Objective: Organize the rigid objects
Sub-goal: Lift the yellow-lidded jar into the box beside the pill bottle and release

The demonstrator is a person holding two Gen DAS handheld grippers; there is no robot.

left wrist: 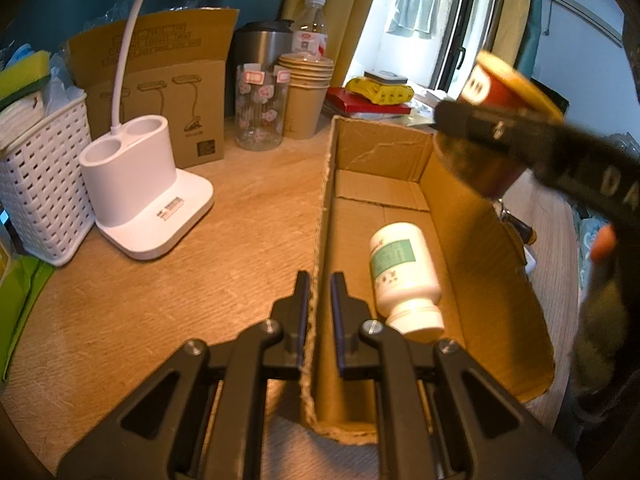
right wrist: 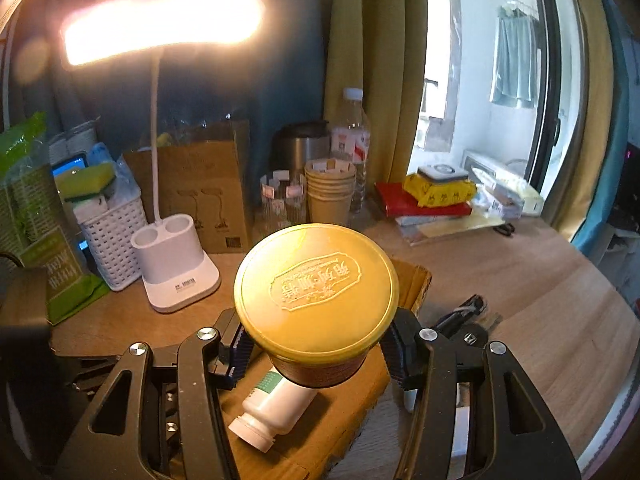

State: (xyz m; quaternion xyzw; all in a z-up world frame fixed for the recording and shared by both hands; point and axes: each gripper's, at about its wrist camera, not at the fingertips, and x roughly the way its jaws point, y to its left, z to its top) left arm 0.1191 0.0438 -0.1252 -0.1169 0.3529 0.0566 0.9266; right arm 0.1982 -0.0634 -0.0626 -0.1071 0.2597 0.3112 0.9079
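Observation:
An open cardboard box (left wrist: 460, 216) lies on the wooden desk (left wrist: 200, 240). A white pill bottle (left wrist: 404, 276) with a green label lies on its side inside the box; it also shows in the right wrist view (right wrist: 272, 408). My left gripper (left wrist: 320, 308) is shut on the box's left wall, one finger on each side. My right gripper (right wrist: 316, 344) is shut on a round tin with a gold lid (right wrist: 316, 288) and a red body, held above the box. That tin (left wrist: 496, 92) shows in the left wrist view at upper right.
A white desk lamp base (left wrist: 140, 196) stands left of the box, with a white basket (left wrist: 44, 188), a brown carton (left wrist: 160, 92), a glass jar (left wrist: 260, 108), paper cups (left wrist: 306, 96), a steel mug and a water bottle behind. Books (left wrist: 368, 104) lie by the window.

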